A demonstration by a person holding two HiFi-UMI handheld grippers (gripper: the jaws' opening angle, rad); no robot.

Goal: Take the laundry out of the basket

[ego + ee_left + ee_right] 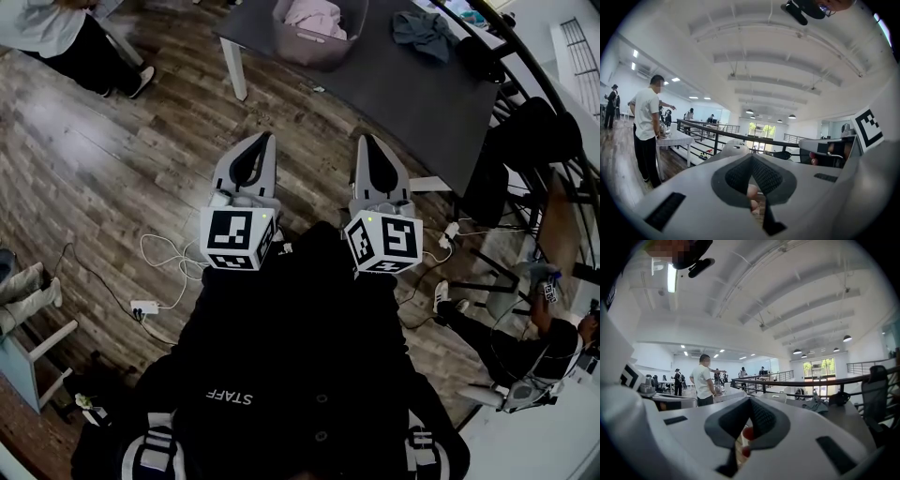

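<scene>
The pale grey plastic laundry basket (311, 49) on the dark grey tabletop (394, 89) is cut off by the head view's top edge, and its pink cloth (317, 15) lies partly hidden below the rim.

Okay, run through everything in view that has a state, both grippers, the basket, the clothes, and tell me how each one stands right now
Left gripper: shut, empty.
Right gripper: shut, empty.
Basket: upright on the table, not emptied.
Pink laundry: bunched inside the basket.
Grey garment: crumpled on the table, outside the basket.
</scene>
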